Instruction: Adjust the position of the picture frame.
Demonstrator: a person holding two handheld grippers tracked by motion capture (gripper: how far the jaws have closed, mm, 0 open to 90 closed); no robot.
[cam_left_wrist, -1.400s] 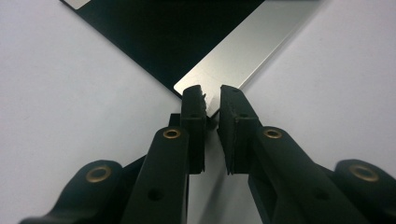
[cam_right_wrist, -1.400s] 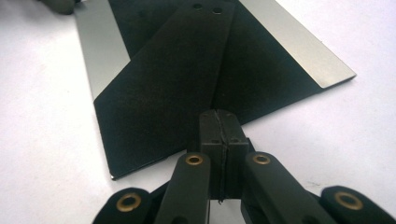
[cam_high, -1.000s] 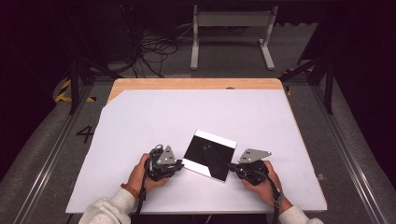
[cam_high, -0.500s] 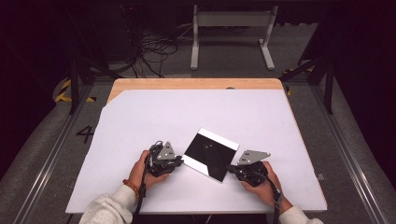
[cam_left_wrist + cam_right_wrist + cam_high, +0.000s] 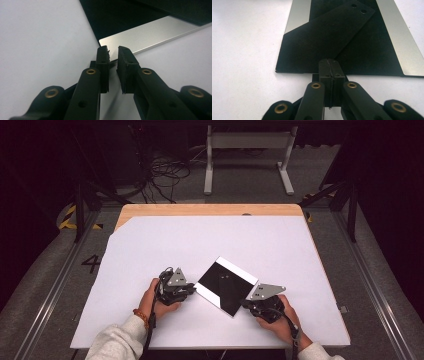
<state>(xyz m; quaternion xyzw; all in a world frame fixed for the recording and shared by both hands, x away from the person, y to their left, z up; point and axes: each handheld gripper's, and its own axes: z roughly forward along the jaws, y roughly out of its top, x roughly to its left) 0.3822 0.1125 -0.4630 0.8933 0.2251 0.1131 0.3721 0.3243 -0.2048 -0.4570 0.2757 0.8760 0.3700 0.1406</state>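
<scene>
Lying between both claws (touching), mirror [image 5: 226,285]

White sheet [image 5: 210,245] covers wooden table [image 5: 210,210] — cables [image 5: 162,172], metal stand [image 5: 248,142] on floor beyond.

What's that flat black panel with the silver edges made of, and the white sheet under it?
Panel: likely glossy glass or acrylic, mirror-like, reflecting the gripper plate; its silver strips look like brushed metal. Sheet: matte white, perhaps paper or plastic, laid over a wooden table.
</scene>
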